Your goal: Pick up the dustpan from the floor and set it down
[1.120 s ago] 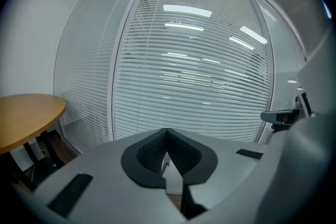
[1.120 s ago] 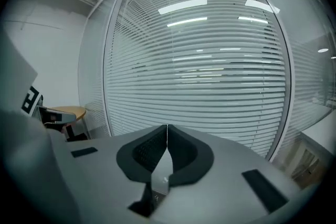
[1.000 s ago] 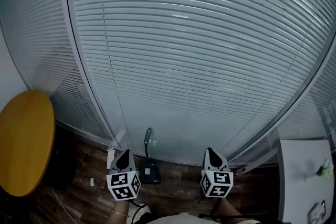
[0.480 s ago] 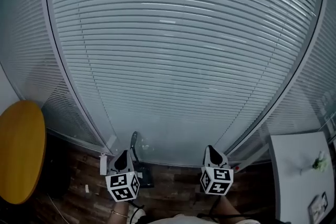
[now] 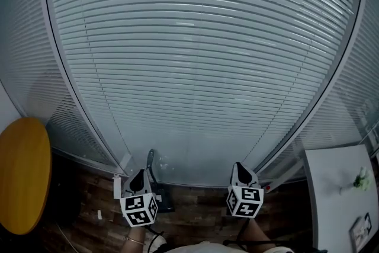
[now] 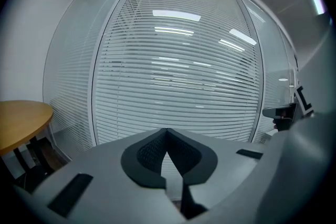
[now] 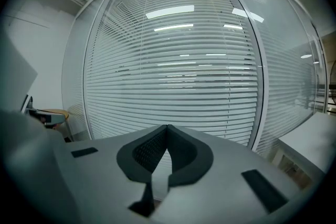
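Head view: dustpan (image 5: 162,195) sits on the wood floor (image 5: 195,219) at the foot of the glass wall (image 5: 195,68), handle propped up vs. the pane, handy to grab. Your left gripper (image 5: 140,178) hangs just beside it, no contact, jaws pressed together, empty. Right gripper (image 5: 240,172), well apart, same: closed, empty, prob. spare.
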`<state>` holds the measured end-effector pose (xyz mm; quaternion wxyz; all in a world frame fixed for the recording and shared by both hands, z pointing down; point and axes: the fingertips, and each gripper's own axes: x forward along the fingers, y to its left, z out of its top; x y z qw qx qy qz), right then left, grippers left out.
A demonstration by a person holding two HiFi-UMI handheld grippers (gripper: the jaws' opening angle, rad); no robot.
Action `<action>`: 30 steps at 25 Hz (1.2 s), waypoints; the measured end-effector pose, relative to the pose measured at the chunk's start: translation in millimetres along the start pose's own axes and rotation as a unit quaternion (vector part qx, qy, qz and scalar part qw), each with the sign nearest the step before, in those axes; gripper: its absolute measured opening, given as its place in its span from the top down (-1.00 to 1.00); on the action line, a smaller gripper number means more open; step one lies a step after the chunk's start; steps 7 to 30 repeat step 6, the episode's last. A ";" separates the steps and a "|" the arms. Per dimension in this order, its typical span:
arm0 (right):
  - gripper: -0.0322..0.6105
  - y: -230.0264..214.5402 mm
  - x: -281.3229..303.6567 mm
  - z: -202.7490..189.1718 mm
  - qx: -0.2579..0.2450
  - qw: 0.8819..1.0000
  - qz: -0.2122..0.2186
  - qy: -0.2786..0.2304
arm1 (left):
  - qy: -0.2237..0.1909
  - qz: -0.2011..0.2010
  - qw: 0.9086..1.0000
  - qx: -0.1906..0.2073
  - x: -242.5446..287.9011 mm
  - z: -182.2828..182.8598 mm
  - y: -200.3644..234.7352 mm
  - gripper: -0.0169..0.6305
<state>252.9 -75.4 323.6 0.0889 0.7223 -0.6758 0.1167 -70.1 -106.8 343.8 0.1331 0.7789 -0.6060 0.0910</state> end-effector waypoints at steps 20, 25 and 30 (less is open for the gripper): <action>0.80 8.8 3.0 -2.2 0.003 1.000 0.000 0.005 | 0.001 -0.001 1.000 0.002 1.7 2.2 7.5 0.94; 0.80 8.8 3.0 -2.2 0.003 1.000 0.000 0.005 | 0.001 -0.001 1.000 0.002 1.7 2.2 7.5 0.94; 0.80 8.8 3.0 -2.2 0.003 1.000 0.000 0.005 | 0.001 -0.001 1.000 0.002 1.7 2.2 7.5 0.94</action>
